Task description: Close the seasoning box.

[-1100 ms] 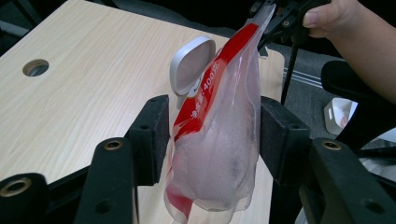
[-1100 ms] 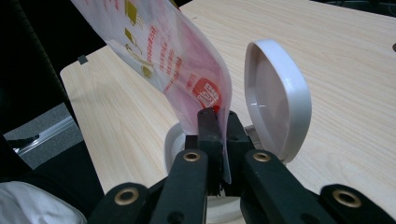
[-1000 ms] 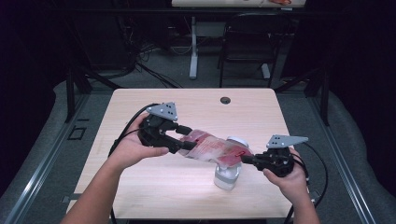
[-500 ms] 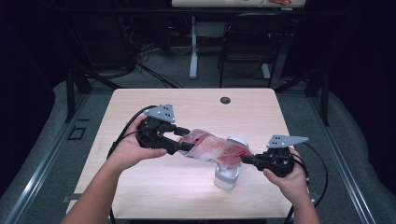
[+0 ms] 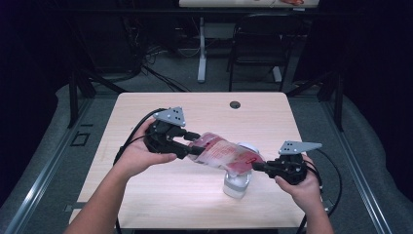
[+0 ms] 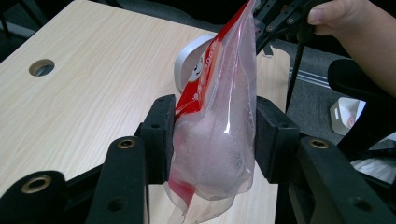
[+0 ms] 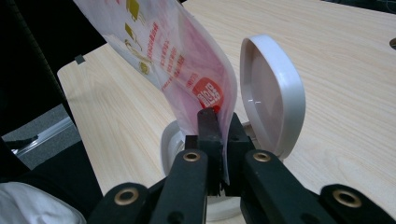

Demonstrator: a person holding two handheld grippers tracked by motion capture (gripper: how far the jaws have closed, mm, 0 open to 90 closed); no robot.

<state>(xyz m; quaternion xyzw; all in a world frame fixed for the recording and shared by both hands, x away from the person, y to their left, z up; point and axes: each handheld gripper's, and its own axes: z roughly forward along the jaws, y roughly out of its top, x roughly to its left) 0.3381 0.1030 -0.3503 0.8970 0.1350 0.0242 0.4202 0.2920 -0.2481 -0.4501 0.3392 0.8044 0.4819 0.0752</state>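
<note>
A red and clear plastic pouch (image 5: 224, 153) hangs stretched between my two grippers above the table (image 5: 146, 195). My left gripper (image 5: 192, 144) has its jaws on either side of the pouch's bulging end (image 6: 219, 116). They have just been closing, and both pads touch it. My right gripper (image 5: 255, 166) is shut on the pouch's flat edge (image 7: 177, 60), pinched thin between its fingertips (image 7: 218, 116). Under the pouch stands a white container (image 5: 237, 185) with its round flip lid (image 7: 273, 93) open. The lid (image 6: 187, 60) also shows behind the pouch in the left gripper view.
A round cable hole (image 5: 235, 104) sits near the table's far edge. Behind the table are a black chair (image 5: 258, 44) and a desk leg (image 5: 201, 48). Black cables trail from both grippers over the table's sides.
The left jaws have drawn in slightly against the pouch. Both hands, the pouch and the container keep their places.
</note>
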